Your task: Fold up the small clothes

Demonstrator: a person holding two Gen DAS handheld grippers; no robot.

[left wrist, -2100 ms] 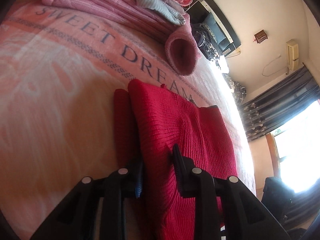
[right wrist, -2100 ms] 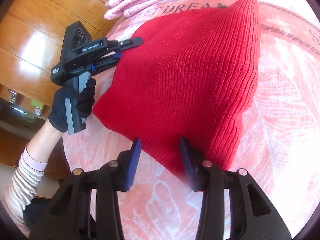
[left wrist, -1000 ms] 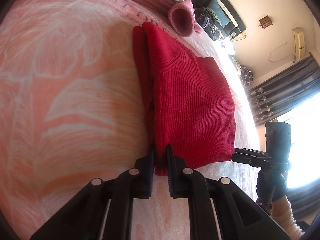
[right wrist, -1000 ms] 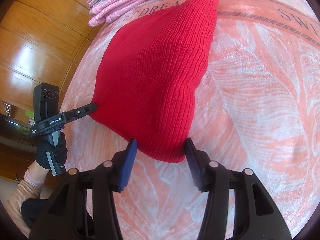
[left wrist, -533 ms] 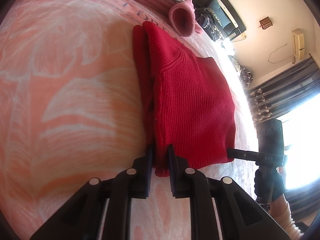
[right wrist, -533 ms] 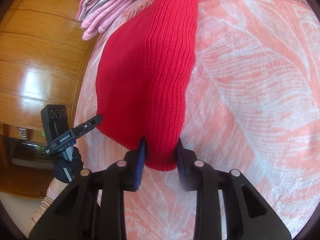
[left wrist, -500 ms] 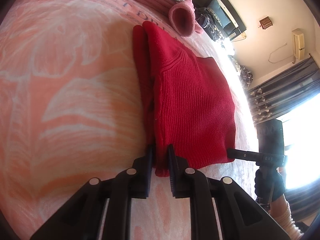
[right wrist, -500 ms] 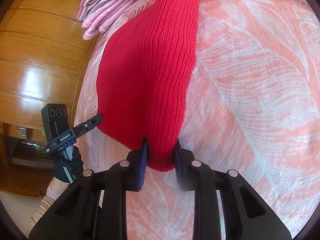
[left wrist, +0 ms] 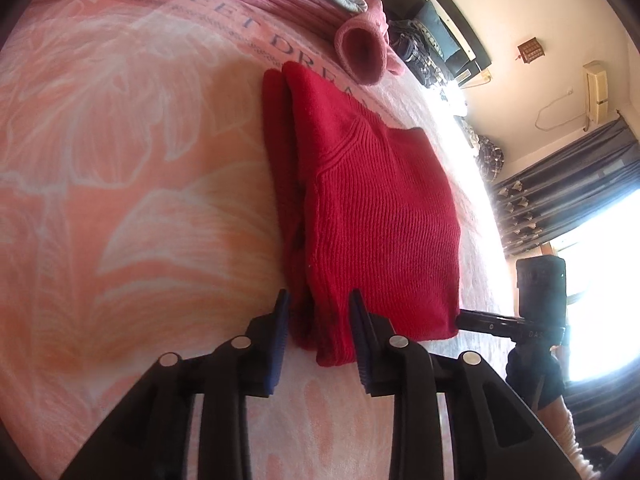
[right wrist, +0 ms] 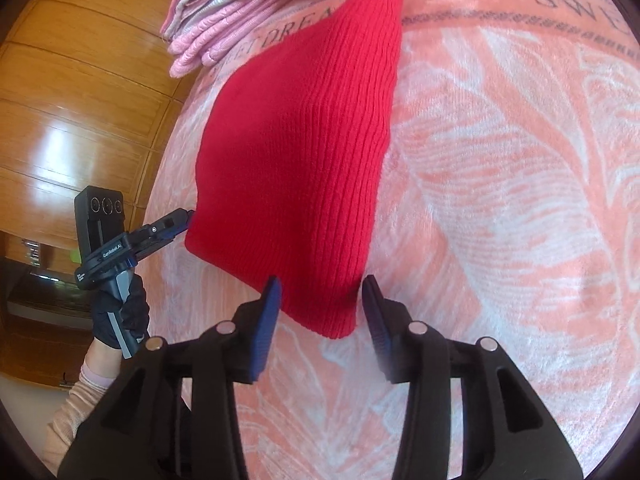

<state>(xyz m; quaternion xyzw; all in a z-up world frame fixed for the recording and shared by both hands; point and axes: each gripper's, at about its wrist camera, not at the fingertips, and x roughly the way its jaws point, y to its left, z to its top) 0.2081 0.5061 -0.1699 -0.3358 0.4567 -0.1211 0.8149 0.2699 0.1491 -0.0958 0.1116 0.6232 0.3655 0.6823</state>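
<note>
Straddling near corners of folded red sweater [left wrist: 380,220] on bed [left wrist: 120,160]: left hand-held gripper [left wrist: 318,336] and right hand-held gripper [right wrist: 320,312] both released. Fold judged laid; next likely withdraw toward 6 o'clock, or regrip for another fold.

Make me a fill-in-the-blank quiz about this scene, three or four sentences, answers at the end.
1. The folded sweater is coloured ____.
2. The sweater lies on a pink blanket printed with the words SWEET ____.
3. The left gripper has its fingers ____ around the sweater's near corner.
4. In the right wrist view, the hand holding the other gripper wears a ____ glove.

Missing words: red; DREAM; open; black
</note>
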